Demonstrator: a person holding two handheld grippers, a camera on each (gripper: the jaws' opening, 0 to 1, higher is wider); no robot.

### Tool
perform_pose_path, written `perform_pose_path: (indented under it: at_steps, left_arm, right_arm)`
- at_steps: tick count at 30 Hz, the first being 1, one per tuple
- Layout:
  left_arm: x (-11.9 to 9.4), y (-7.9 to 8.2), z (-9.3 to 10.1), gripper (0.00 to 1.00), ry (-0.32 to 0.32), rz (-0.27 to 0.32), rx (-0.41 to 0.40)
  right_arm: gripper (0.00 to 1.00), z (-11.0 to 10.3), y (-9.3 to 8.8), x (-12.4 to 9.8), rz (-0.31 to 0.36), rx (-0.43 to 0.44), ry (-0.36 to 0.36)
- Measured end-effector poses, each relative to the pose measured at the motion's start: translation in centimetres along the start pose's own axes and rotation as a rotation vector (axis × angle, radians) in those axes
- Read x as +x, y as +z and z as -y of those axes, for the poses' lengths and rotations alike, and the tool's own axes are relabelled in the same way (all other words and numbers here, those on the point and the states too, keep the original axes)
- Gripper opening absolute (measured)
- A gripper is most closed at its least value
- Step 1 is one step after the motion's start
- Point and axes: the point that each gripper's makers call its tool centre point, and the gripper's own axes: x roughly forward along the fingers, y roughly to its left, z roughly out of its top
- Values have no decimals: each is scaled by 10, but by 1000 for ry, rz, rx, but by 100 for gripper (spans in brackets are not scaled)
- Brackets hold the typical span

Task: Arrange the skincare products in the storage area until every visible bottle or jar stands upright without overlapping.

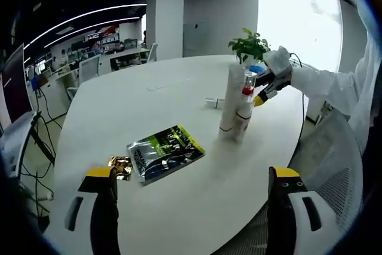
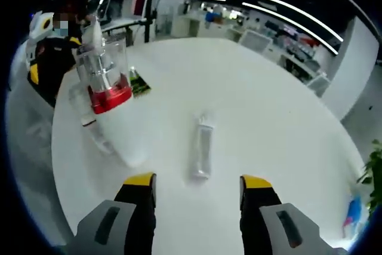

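Observation:
Two tall white tubes (image 1: 234, 107) stand upright side by side on the white round table (image 1: 179, 82). A clear bottle with a red band (image 1: 248, 88) stands right behind them. A small clear tube (image 1: 213, 103) lies flat beyond them. In the right gripper view that clear tube (image 2: 202, 149) lies just ahead of my open right gripper (image 2: 198, 179), between the lines of its jaws. The red-banded bottle (image 2: 106, 77) and the white tubes (image 2: 83, 108) rise at the left. My left gripper (image 1: 193, 174) is open and holds nothing, well short of the tubes. The right gripper (image 1: 262, 94) reaches in beside the bottle.
A green and black sachet (image 1: 166, 152) lies flat near the left jaw, with a small gold packet (image 1: 121, 167) beside it. A potted plant (image 1: 250, 46) stands at the table's far edge. A mesh chair (image 1: 331, 159) is at the right. A person's white sleeve (image 1: 334, 88) enters there.

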Motion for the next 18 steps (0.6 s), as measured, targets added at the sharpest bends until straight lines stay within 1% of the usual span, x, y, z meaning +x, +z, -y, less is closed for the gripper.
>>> perform_pose_path:
  at_steps: [3,7,11,12,14,18]
  left_arm:
    - [0,2,1,98,0,8,-1]
    - [0,3,0,98,3,4,0]
    - [-1,4,0,99,4,8,0]
    - [-2,4,-1,99,7,10,1]
    - [-2,3,-1,99,10,8,-1]
    - [-2,3,-3,99,12,8,-3]
  right_arm:
    - [45,-1,3,6,6,10,13]
    - [41,-1,8,11,6,18,17]
    - [36,-2,15,19,9,28,36]
    - [35,-3,16,22,3,26,49]
    - [37,-6,16,28,-21,26,71]
    - [35,-9,18,38,-49,0,85]
